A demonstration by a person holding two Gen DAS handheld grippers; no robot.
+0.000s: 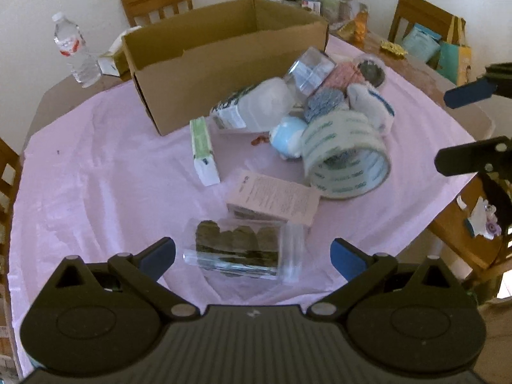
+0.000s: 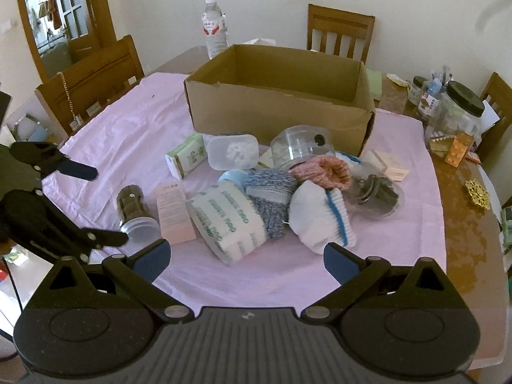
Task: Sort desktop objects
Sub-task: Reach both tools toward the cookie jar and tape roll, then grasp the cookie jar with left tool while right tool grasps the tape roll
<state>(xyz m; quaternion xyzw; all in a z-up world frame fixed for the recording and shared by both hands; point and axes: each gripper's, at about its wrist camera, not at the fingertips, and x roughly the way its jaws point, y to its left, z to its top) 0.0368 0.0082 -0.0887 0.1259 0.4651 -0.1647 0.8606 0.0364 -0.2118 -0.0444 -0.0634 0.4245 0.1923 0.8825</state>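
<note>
Clear jar (image 1: 243, 251) on its side between wide-spread, empty left fingers (image 1: 160, 254); right fingers (image 2: 150, 260) likewise spread, empty.

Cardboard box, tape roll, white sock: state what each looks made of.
Cardboard box: matte brown corrugated cardboard, raw cut edges. Tape roll: glossy clear plastic film with green print; you can see through its layers. White sock: soft ribbed knit, probably cotton, with a blue stripe.

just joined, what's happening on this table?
Sorting hasn't really begun. Both tools are open and hold nothing. The left tool hovers by the clear jar lying on its side; the right tool faces the pile with the tape rolls and white sock. What shows of the cardboard box interior looks empty.
</note>
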